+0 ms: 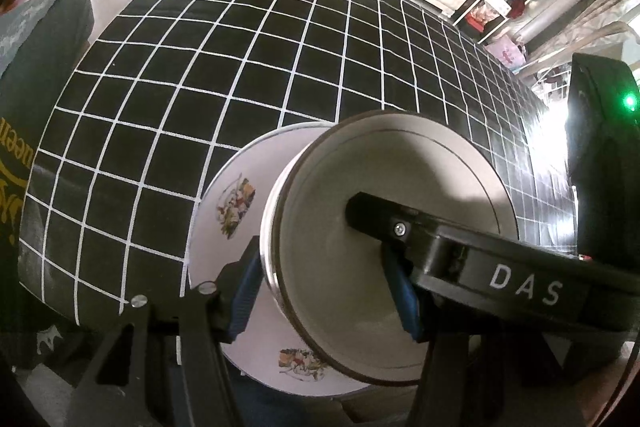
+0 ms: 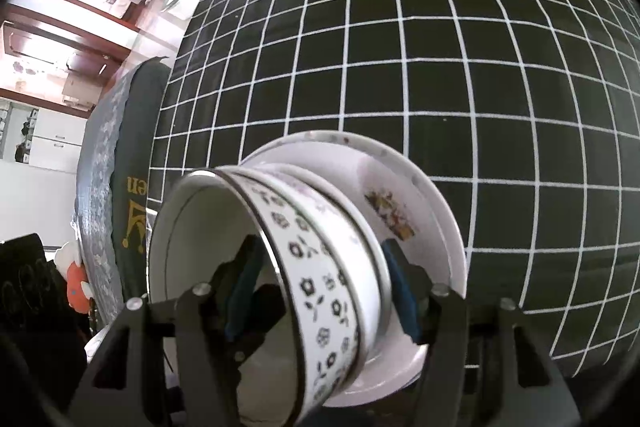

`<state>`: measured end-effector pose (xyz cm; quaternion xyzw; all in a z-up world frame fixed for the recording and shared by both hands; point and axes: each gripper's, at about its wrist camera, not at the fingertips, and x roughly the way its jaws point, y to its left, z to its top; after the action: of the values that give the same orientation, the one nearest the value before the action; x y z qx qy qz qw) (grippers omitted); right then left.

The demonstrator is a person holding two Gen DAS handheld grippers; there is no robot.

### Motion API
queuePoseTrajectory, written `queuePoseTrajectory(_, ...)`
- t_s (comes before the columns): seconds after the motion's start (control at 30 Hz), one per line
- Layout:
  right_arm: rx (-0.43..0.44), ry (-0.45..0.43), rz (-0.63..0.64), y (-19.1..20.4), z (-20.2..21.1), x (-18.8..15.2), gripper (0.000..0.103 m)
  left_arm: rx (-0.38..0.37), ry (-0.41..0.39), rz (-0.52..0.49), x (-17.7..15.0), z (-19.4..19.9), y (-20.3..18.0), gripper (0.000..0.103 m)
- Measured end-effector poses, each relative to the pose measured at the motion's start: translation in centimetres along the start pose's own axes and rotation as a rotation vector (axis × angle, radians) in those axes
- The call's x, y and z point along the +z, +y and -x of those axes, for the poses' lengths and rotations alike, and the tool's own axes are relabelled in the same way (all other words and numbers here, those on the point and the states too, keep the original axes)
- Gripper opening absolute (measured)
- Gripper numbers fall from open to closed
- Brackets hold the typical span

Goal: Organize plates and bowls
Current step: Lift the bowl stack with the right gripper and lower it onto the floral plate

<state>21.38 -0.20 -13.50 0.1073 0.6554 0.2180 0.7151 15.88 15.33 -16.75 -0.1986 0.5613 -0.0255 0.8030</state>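
A black gridded mat (image 1: pixel 240 67) spreads behind the floral plate (image 1: pixel 224 227); against the plate sits the white bowl (image 1: pixel 400 195), its wall pinched by both left gripper (image 1: pixel 324 299) and right gripper (image 2: pixel 320 295)

Right gripper (image 2: pixel 320 291) clamps wall of white flower-patterned ceramic bowl (image 2: pixel 320 291); bowl sits nested in white floral-print plate (image 2: pixel 420 211), above black white-gridded tablecloth (image 2: pixel 440 67). Left gripper fingertip (image 2: pixel 264 315) inside bowl.
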Motion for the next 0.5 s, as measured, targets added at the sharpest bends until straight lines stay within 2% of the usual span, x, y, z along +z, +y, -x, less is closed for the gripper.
queuePoseTrajectory(0.07,0.013,-0.008,0.001,-0.2,-0.1,0.1,0.065,-0.019,-0.003,0.015,-0.1,0.0,0.2,0.055)
queuePoseTrajectory(0.5,0.044,-0.094,0.014,-1.0,3.3,-0.3,0.065,0.057,-0.077,0.024,-0.9,3.0,0.9,0.055)
